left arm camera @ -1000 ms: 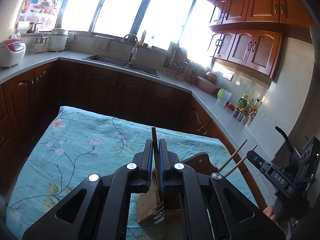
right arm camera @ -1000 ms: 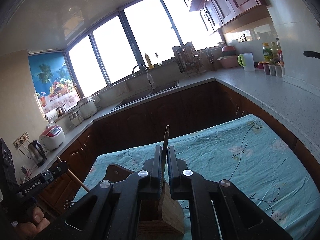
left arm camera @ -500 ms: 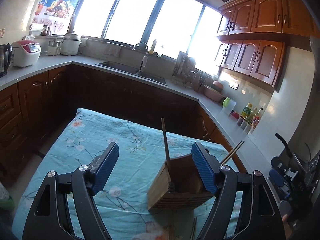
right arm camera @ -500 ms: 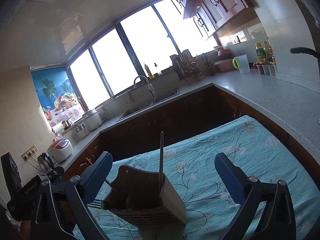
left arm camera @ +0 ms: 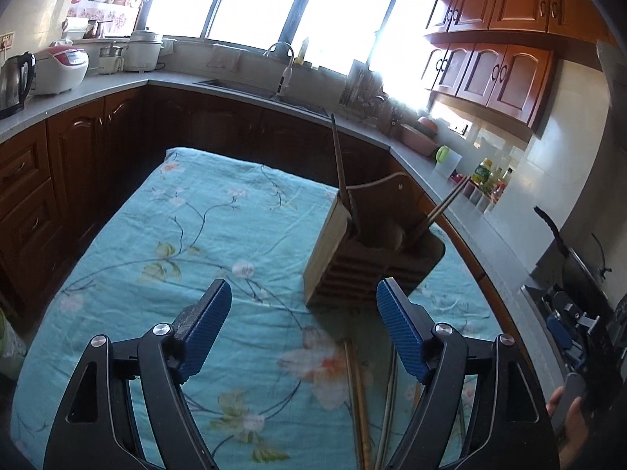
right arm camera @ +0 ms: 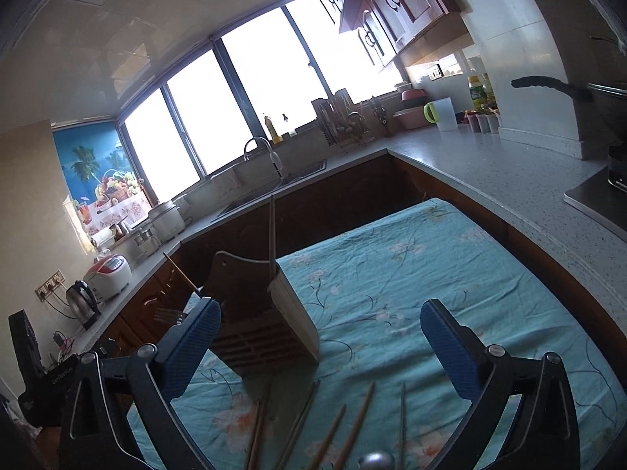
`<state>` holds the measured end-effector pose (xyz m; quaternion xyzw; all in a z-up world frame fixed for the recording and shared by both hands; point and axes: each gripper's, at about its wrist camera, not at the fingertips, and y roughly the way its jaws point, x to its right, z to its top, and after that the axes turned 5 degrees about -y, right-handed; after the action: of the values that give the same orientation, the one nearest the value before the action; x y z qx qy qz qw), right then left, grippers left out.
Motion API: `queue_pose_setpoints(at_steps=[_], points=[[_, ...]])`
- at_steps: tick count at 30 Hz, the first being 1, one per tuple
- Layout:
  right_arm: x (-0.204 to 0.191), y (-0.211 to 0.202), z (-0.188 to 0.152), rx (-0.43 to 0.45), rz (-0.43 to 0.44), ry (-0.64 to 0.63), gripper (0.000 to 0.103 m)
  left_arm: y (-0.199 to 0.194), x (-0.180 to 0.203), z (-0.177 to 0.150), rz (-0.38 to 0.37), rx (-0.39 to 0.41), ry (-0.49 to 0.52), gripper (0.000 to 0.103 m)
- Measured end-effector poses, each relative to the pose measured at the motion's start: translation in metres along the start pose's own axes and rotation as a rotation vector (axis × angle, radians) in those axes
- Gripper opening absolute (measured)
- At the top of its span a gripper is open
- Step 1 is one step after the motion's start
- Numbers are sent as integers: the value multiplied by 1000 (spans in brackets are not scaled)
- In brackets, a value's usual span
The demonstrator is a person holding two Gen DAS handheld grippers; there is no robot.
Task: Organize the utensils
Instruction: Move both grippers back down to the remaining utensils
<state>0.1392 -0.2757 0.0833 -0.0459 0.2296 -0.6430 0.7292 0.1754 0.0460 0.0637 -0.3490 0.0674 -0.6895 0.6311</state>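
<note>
Both grippers, left gripper [left arm camera: 303, 325] and right gripper [right arm camera: 319, 342], are wide apart and hold nothing; the wooden holder [left arm camera: 352, 258] stands on the blue cloth [left arm camera: 188, 235]; loose chopsticks [right arm camera: 352, 423] lie near

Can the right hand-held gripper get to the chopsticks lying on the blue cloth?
Probably yes. The right hand-held gripper is open and empty, and the loose chopsticks lie bare on the tablecloth just in front of it; the wooden holder stands farther back.
</note>
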Motion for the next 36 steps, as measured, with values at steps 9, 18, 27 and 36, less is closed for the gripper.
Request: queue_pose_setpoints(at_steps=[9, 18, 27, 36], points=[[25, -18, -52, -80, -75, 7, 103, 9, 1, -52, 10, -113, 12, 78], [31, -18, -90, -161, -110, -41, 103, 15, 9, -73, 37, -175, 60, 78], [30, -10, -92, -180, -109, -56, 103, 29, 22, -78, 38, -218, 109, 78], [31, 4, -91, -210, -108, -68, 103, 48, 33, -75, 38, -247, 143, 78]])
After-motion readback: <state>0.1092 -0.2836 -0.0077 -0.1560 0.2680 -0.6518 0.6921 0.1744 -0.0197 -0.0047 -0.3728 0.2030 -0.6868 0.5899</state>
